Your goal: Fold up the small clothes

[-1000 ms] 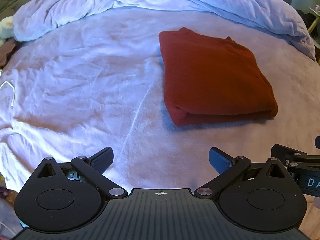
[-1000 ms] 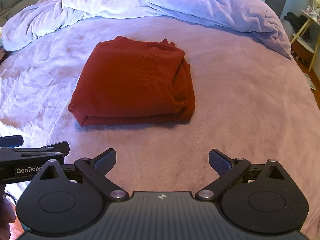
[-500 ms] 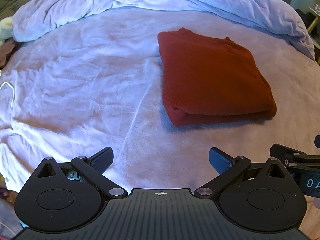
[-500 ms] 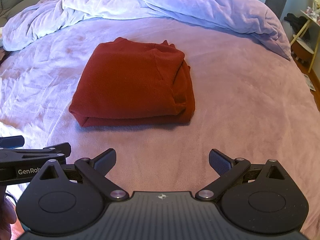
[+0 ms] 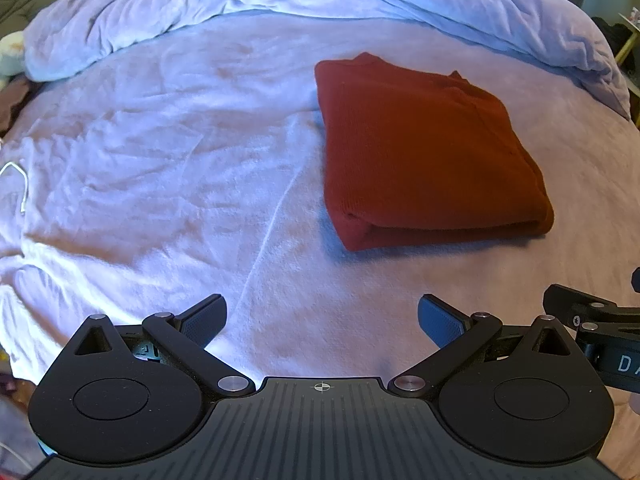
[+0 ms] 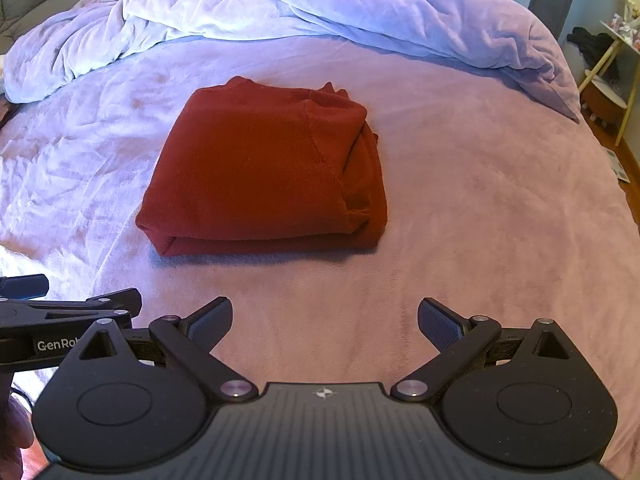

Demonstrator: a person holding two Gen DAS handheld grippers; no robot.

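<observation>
Nothing much has moved since the earlier frames: the garment (image 5: pixel 424 152) sits a hair lower and nearer in both views, so both claws have crept slightly toward it. It lies folded into a thick red rectangle on the bed (image 5: pixel 168 160), its folded edge facing the claws. From the left claw (image 5: pixel 322 318) it lies ahead and to the right, well apart from the fingertips. From the right claw (image 6: pixel 325 320) it lies ahead and a little left, also apart. Both claws hover with jaws spread wide, holding nothing. A rumpled duvet (image 6: pixel 320 4) is bunched across the far side of the bed, beyond the garment.
</observation>
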